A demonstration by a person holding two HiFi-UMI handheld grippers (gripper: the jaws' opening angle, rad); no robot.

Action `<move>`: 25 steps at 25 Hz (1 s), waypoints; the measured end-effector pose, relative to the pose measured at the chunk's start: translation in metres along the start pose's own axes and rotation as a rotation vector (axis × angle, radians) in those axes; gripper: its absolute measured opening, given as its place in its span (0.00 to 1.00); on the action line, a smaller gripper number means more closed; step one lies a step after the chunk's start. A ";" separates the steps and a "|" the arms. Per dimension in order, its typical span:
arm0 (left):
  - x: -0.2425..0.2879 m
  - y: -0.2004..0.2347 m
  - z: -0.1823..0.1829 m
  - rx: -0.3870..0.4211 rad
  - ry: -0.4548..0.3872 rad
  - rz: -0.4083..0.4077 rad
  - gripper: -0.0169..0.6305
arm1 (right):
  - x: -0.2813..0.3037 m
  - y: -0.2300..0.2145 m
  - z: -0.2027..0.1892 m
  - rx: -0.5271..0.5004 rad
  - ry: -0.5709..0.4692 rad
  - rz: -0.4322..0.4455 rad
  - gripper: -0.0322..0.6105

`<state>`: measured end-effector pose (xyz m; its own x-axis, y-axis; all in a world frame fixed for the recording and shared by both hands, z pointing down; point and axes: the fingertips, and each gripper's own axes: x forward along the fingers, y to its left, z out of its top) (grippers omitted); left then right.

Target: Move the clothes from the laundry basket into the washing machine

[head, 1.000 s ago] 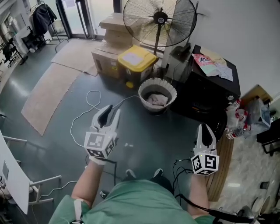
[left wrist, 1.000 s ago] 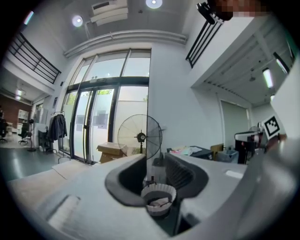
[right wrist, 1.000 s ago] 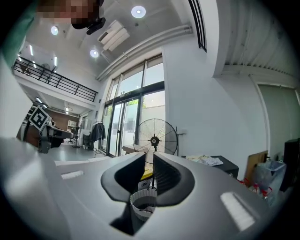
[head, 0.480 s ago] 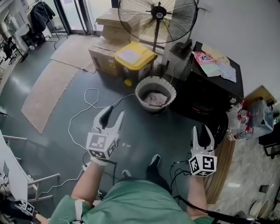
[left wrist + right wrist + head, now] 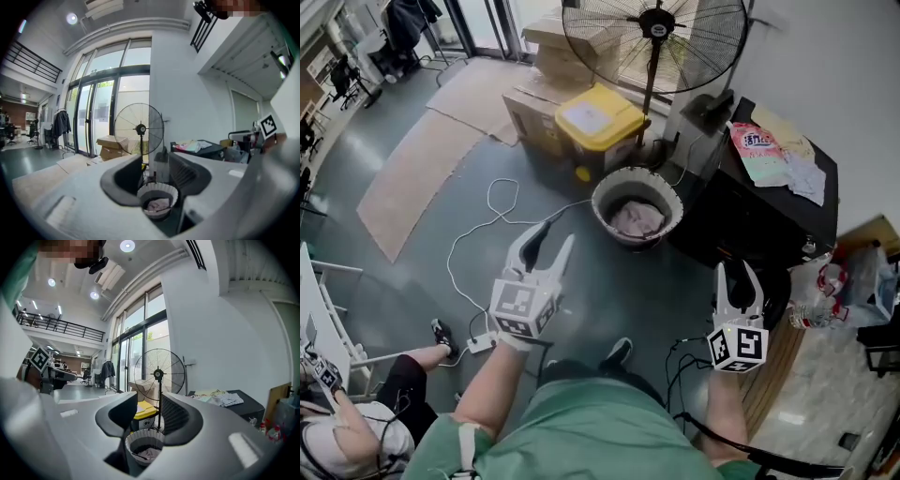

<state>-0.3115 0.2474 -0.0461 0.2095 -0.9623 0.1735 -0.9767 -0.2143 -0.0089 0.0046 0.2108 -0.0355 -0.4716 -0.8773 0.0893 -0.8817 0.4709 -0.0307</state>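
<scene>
with jaws just opening apart and empty, the left gripper (image 5: 553,236) and right gripper (image 5: 738,274) are nearing the round white laundry basket (image 5: 637,174), likely to grab its pale clothes (image 5: 637,218).

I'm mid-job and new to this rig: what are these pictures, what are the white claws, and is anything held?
No robot here: a person holds a two-jaw gripper in each hand. The head view looks down from the person's head, showing the left gripper and right gripper. The other two views look along each gripper's own jaws. Both pairs of jaws have just been opening and stand apart, nothing between them. Ahead on the floor stands the laundry basket with clothes inside, beside a black appliance, likely the washing machine.
</scene>
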 end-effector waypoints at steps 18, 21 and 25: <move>0.067 0.065 -0.024 -0.039 0.067 0.072 0.31 | 0.115 -0.008 -0.027 0.009 0.077 0.068 0.27; 0.098 0.093 -0.024 -0.053 0.066 0.052 0.31 | 0.147 -0.007 -0.026 0.000 0.091 0.046 0.27; 0.141 0.134 -0.024 -0.067 0.066 0.027 0.31 | 0.196 -0.003 -0.024 -0.016 0.106 0.016 0.27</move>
<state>-0.4138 0.0866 0.0005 0.1821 -0.9539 0.2387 -0.9832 -0.1749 0.0513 -0.0852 0.0393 0.0059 -0.4806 -0.8553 0.1936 -0.8733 0.4869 -0.0171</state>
